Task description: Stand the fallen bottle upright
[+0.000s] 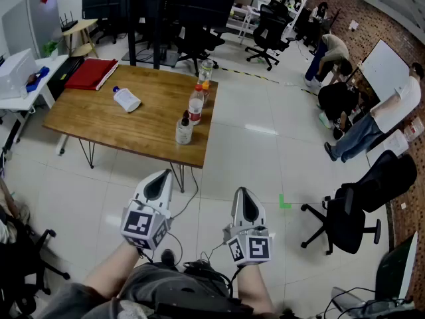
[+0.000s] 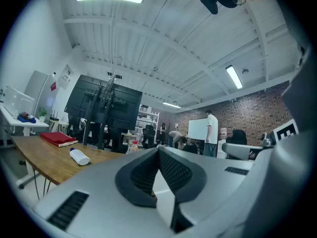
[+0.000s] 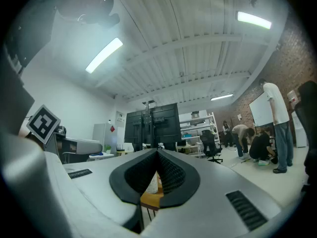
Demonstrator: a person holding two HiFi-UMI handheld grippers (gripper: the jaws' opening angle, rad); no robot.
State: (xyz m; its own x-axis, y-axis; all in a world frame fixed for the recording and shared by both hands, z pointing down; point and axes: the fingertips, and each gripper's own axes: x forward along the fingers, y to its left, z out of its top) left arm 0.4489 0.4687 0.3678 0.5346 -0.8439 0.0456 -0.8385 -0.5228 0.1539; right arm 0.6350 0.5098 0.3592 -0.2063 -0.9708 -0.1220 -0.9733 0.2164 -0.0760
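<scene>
in the head view, the left gripper [image 1: 161, 177] and the right gripper [image 1: 242, 193] are hovering side by side over the glossy pale tiled floor [image 1: 252, 151], well short of the table [image 1: 133, 130]. both are smooth grey wedges tapering to a point, each carrying a cube with black-and-white square markers at the back. the table is a rectangular slab of warm brown wood on thin black hairpin legs. the fallen bottle [image 1: 126, 99], squat white plastic with a blue cap, is lying on its side near the middle of the tabletop, well apart from both grippers. a flat red book [image 1: 91, 74] is lying at the far left corner. along the right edge, a clear bottle with a red label [image 1: 196, 104] and a small clear bottle with a dark cap [image 1: 184, 129] are standing upright. a black wheeled chair [image 1: 352, 211] is sitting at the right.

in the left gripper view, the ribbed black pads are meeting at their tips, so the jaws are standing closed with nothing between them. the fallen bottle [image 2: 79, 156] is showing far off on the wood, left of the jaws.

in the right gripper view, the jaws are likewise pressing tip to tip and gripping nothing; through the hollow behind the tips a pale bottle and a strip of table edge are showing at a distance.
</scene>
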